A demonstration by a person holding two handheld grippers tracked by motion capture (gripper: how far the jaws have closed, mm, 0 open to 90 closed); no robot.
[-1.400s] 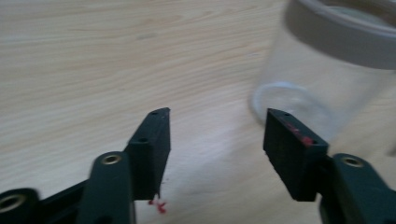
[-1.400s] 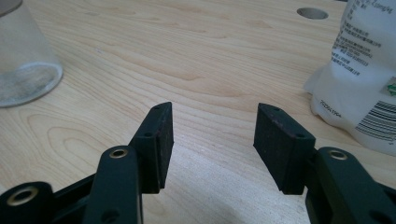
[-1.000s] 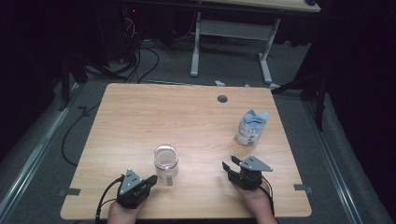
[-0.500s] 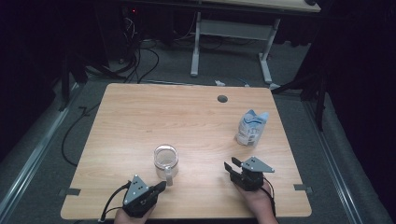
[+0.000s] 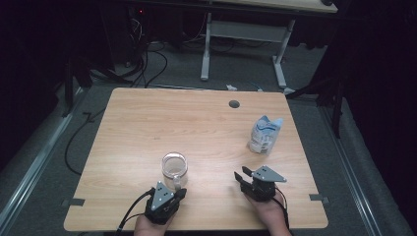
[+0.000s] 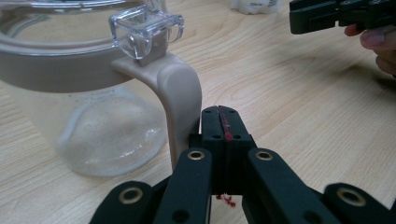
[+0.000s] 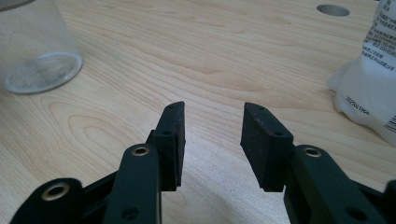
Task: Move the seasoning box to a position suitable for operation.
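Pitcher: a clear plastic pitcher (image 5: 174, 166) with a beige rim band and beige handle (image 6: 180, 100) stands upright on the tabletop (image 5: 147, 123), toward the near edge and left of centre
Left claw: the left claw (image 5: 179, 192) sits just beside the handle, on the side nearest the person; its jaws are clenched flat against each other with nothing between them, and the left gripper view puts them next to the handle's lower part, perhaps touching it
Right claw: the right claw (image 7: 212, 140) is released, its jaws parted over bare wood and holding nothing; it has just been narrowing a little; it lies well apart from the pitcher, near the right front of the tabletop
Bag: a crumpled white bag (image 5: 264, 134) stands beyond the right claw, apart from everything else
Handling: the pitcher looks empty, so probably light and easy to tip or slide; its walls are stiff, smooth and likely slippery, and could crack if squeezed hard
Where to hold: the handle seems the best grip, narrow enough for the jaws and less slick than the round body
Lid tab: a clear tab (image 6: 145, 29) sits above the handle
Hard to make out: whether a lid covers the mouth, whether a dusty film coats the inside, and the print on the bag
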